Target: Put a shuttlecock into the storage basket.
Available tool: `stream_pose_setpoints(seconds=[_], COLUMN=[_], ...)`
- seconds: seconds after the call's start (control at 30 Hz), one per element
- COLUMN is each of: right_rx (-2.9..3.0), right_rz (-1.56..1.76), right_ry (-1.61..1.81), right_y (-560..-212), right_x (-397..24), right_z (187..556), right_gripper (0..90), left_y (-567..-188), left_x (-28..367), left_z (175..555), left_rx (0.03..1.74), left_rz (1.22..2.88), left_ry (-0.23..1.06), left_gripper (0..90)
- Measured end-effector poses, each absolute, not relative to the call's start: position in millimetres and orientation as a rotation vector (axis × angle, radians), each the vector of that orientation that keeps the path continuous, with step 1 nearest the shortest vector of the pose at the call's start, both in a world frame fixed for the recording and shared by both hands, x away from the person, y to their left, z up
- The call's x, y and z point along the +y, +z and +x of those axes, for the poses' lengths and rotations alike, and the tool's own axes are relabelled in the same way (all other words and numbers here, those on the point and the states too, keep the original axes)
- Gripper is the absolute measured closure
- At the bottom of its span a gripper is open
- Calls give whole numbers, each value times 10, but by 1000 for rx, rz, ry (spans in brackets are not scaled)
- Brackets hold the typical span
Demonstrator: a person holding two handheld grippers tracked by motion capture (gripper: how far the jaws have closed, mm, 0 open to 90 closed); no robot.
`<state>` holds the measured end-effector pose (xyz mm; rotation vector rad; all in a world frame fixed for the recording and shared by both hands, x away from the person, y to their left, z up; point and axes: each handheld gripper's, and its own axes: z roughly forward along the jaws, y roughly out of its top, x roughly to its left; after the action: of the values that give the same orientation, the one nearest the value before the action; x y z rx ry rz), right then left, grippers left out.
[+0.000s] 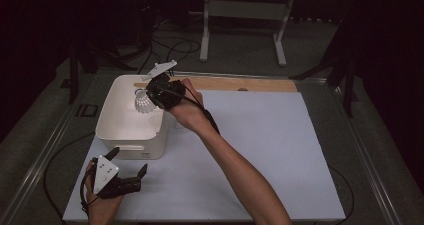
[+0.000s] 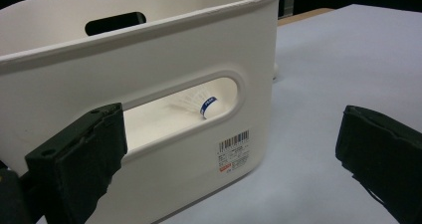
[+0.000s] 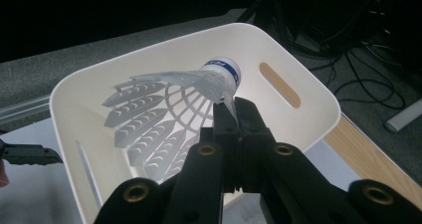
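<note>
Near the bench's front left corner the left hand-held gripper gapes idle, while the right hand-held gripper pinches a shuttlecock above the bin; released off-centre, it might bounce out.

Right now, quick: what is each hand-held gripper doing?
Left hand-held gripper: open, holding nothing, beside the white bin.
Right hand-held gripper: closed on the shuttlecock, above the bin.

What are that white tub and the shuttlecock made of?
The tub looks like moulded plastic: smooth, slightly glossy walls, rounded corners, cut-out handle slots, a barcode sticker. The shuttlecock held by the right tool seems synthetic: its skirt is a translucent white lattice, not feathers. Its cap, ringed by a blue band, could be cork or foam.
</note>
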<state>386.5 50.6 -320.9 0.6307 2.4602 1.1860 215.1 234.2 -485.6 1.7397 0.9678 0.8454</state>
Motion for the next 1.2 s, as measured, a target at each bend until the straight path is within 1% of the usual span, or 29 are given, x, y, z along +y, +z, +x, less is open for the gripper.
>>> stream_pose_setpoints(seconds=[0.5, 0.57, 0.67, 0.7, 0.73, 0.9, 1.0, 1.2], right_rx=[2487, 2493, 2483, 2474, 2471, 2448, 2442, 2433], right_rz=[578, 566, 575, 584, 590, 633, 649, 669], right_ry=[1209, 1271, 1312, 1309, 1307, 1278, 1264, 1245], right_y=[-3201, -3188, -3158, -3152, -3145, -3140, -3156, -3194], right_x=[629, 622, 594, 587, 572, 503, 458, 373], right_z=[3814, 3819, 3827, 3829, 3835, 3853, 3867, 3893], right_gripper=[891, 614, 335, 300, 290, 170, 152, 146], left_y=[-4856, -4856, -4855, -4855, -4855, -4855, -4855, -4855], left_x=[2344, 2348, 2354, 2354, 2354, 2353, 2350, 2352], left_z=[2152, 2151, 2150, 2149, 2149, 2150, 2150, 2147], left_rx=[967, 968, 969, 970, 969, 969, 970, 970], left_rz=[1741, 1739, 1737, 1736, 1738, 1737, 1736, 1740], left_ry=[846, 846, 846, 845, 847, 848, 848, 848], left_gripper=[2, 2, 2, 2, 2, 2, 2, 2])
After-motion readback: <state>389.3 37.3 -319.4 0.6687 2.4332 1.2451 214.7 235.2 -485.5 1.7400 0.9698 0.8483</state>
